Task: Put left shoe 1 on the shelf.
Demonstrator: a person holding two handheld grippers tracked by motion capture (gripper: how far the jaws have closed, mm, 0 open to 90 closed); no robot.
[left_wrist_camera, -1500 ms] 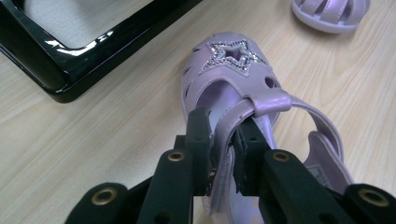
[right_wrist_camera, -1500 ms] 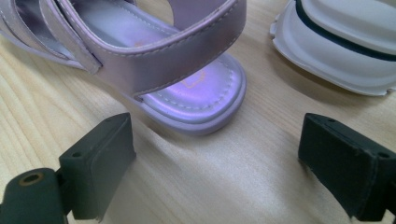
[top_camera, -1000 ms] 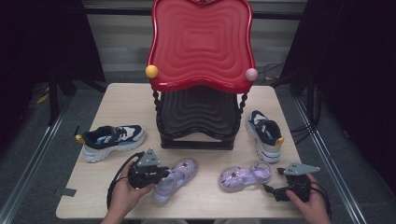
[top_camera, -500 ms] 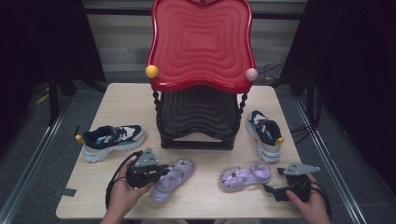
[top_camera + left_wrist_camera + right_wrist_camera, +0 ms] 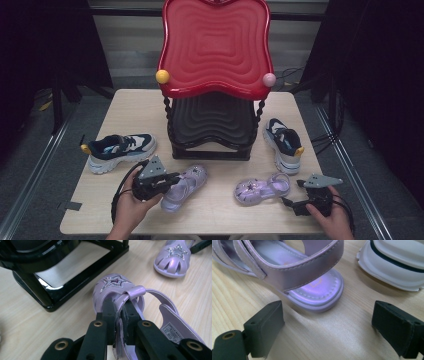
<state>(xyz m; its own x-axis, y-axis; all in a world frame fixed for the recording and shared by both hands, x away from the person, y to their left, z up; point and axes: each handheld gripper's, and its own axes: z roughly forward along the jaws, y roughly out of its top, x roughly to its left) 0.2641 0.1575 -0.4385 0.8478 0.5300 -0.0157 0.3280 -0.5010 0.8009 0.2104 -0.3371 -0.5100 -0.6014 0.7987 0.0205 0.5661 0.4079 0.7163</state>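
Where the left tongs (image 5: 167, 181) meet it, the left sandal (image 5: 184, 186) lies flat on the pale wooden worktop (image 5: 220, 212), just in front of the black stand (image 5: 212, 150), toe with its glittery star pointing toward that stand. In the left gripper view the jaws are closed on the sandal's side wall near the strap (image 5: 130, 293), one jaw inside the shoe and one outside, the lilac rim pinched between them. The hand (image 5: 131, 202) behind holds the tool low over the wood.

The second sandal (image 5: 263, 187) rests to the right, well apart from the first, toe toward the left and heel toward the right tongs (image 5: 286, 202). Those stand wide open and grip nothing: in the right gripper view the two black pads (image 5: 268, 323) sit spread on either side of bare wood, with the sandal's heel (image 5: 317, 293) just ahead of the gap and not touching either pad.

A navy and white sneaker (image 5: 119, 150) lies near the worktop's left edge, and its mate (image 5: 284, 144) sits at the right, beside the stand and just behind the second sandal. Above the black stand rises a red wavy tray (image 5: 216, 45), with a yellow ball (image 5: 162, 76) and a pink ball (image 5: 269, 79) at its lower corners.
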